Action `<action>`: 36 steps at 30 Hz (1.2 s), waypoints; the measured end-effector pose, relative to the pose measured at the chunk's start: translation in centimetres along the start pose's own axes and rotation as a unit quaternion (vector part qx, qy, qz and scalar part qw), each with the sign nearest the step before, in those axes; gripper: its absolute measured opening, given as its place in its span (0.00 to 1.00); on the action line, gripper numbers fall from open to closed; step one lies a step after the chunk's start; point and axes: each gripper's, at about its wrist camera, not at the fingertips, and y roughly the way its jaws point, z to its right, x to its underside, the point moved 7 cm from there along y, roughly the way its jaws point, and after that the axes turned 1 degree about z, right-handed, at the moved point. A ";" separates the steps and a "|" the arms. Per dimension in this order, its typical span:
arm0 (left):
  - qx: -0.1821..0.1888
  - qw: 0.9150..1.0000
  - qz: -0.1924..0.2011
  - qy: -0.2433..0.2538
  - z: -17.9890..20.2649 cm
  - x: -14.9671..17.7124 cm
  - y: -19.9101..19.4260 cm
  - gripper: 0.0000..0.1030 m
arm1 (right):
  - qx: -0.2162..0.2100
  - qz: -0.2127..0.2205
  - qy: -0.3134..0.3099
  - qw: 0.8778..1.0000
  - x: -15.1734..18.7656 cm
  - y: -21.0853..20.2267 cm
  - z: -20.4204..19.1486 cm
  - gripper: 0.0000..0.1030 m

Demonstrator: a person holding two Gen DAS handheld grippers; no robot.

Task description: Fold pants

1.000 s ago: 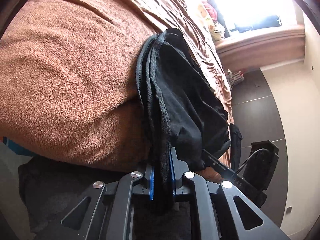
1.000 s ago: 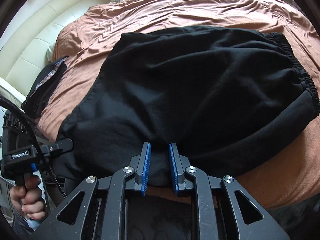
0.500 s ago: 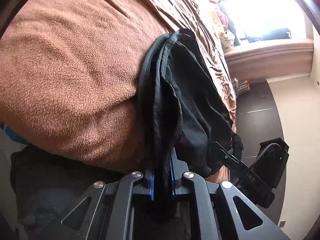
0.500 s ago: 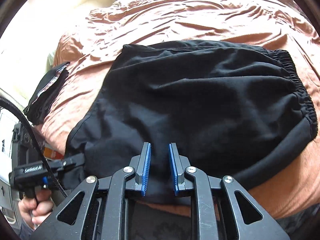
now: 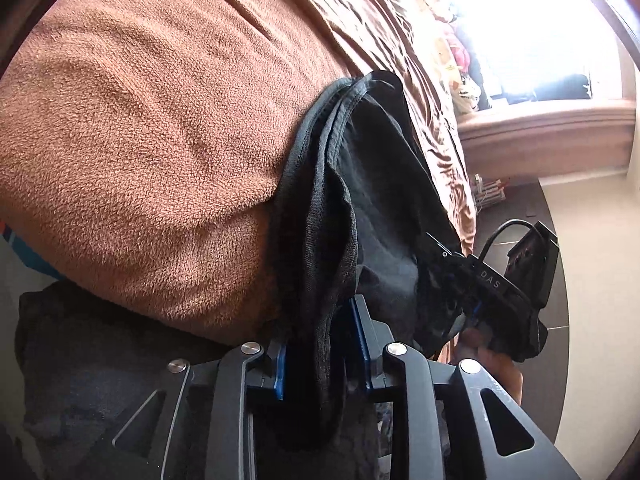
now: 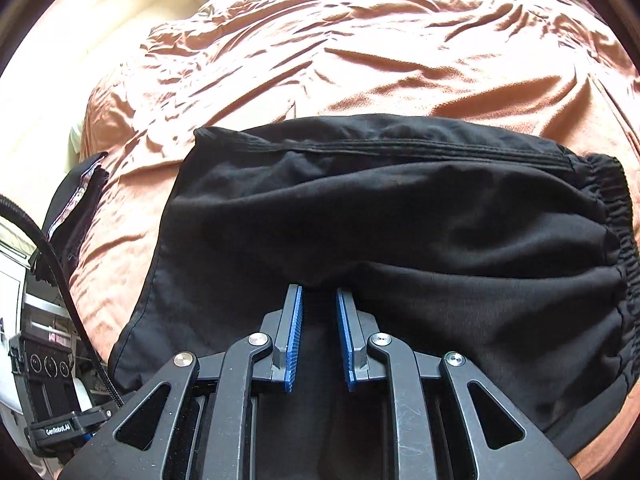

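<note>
Black pants [image 6: 400,216] lie folded on a brown bedspread [image 6: 360,40], elastic waistband [image 6: 616,216] at the right. My right gripper [image 6: 318,290] is shut on their near edge, and creases fan out from its pads. In the left wrist view the pants [image 5: 384,184] drape over the bed's edge. My left gripper [image 5: 320,320] has a hanging bunch of their hem between its jaws; the jaws are opening and the pads stand off the cloth. The right gripper [image 5: 492,284] shows to the right there, at the same edge. The left gripper [image 6: 56,428] is in the bottom left corner.
A fuzzy brown blanket [image 5: 140,120] covers the bed's near corner. Another dark garment [image 6: 76,208] lies at the bed's left edge by a cream headboard [image 6: 60,72]. Dark floor [image 5: 520,208] and a bright window with piled clothes [image 5: 460,48] lie beyond.
My left jaws have spread apart around the hanging hem. The right gripper has drawn back with the pants' edge, so more bedspread shows beyond them.
</note>
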 end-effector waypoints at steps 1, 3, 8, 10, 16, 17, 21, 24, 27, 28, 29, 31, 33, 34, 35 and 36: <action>-0.001 1.000 0.003 -0.001 0.0 -0.1 0.0 0.29 | 0.001 -0.001 0.001 1.000 -0.2 0.2 -0.1 0.15; -0.002 1.000 0.005 -0.001 0.2 -0.3 0.1 0.30 | 0.005 -0.002 0.002 1.000 -1.1 0.8 -0.1 0.15; -0.008 1.000 0.009 -0.007 0.3 -1.1 0.8 0.30 | 0.016 0.000 0.002 1.000 -2.6 0.9 1.1 0.15; -0.011 1.000 0.011 -0.009 0.3 -1.2 1.0 0.30 | 0.019 -0.003 0.006 1.000 -3.2 1.3 1.4 0.15; -0.015 1.000 0.011 -0.011 0.2 -1.4 1.3 0.30 | 0.028 -0.013 0.005 1.000 -4.9 3.0 1.7 0.15; -0.016 1.000 0.011 -0.011 0.3 -1.5 1.4 0.30 | 0.029 -0.014 0.004 0.999 -5.3 3.2 1.7 0.15; -0.019 1.000 0.013 -0.013 0.4 -1.9 1.7 0.30 | 0.035 -0.013 0.000 0.999 -6.3 3.8 1.7 0.11; -0.021 1.000 0.016 -0.012 0.6 -2.4 2.0 0.30 | 0.036 -0.013 0.001 0.999 -6.7 4.0 1.9 0.10; -0.025 0.999 0.017 -0.013 0.7 -2.4 2.0 0.24 | 0.035 -0.011 0.000 0.999 -6.8 3.4 1.7 0.10; -0.023 1.000 0.016 -0.012 0.7 -2.3 1.9 0.21 | 0.034 -0.006 -0.003 0.999 -6.7 2.8 1.5 0.10; -0.021 1.000 0.016 -0.013 0.8 -2.3 1.9 0.20 | 0.034 -0.001 -0.006 0.999 -6.6 2.1 1.3 0.10; -0.017 1.000 0.015 -0.015 0.9 -2.3 1.9 0.19 | 0.028 0.006 -0.009 1.000 -6.2 0.7 1.0 0.10; -0.015 1.000 0.014 -0.014 0.9 -2.0 1.5 0.16 | 0.018 0.011 -0.007 1.000 -5.6 -0.5 0.8 0.10; -0.014 1.000 0.014 -0.012 1.0 -2.0 1.4 0.15 | 0.014 0.014 -0.006 1.000 -5.2 -1.0 0.7 0.10; -0.013 1.000 0.016 -0.010 1.1 -1.9 1.2 0.15 | 0.010 0.016 -0.005 1.000 -4.7 -1.5 0.5 0.10; -0.012 1.000 0.018 -0.008 1.3 -1.9 1.0 0.14 | 0.005 0.016 -0.005 1.000 -4.2 -1.9 0.5 0.10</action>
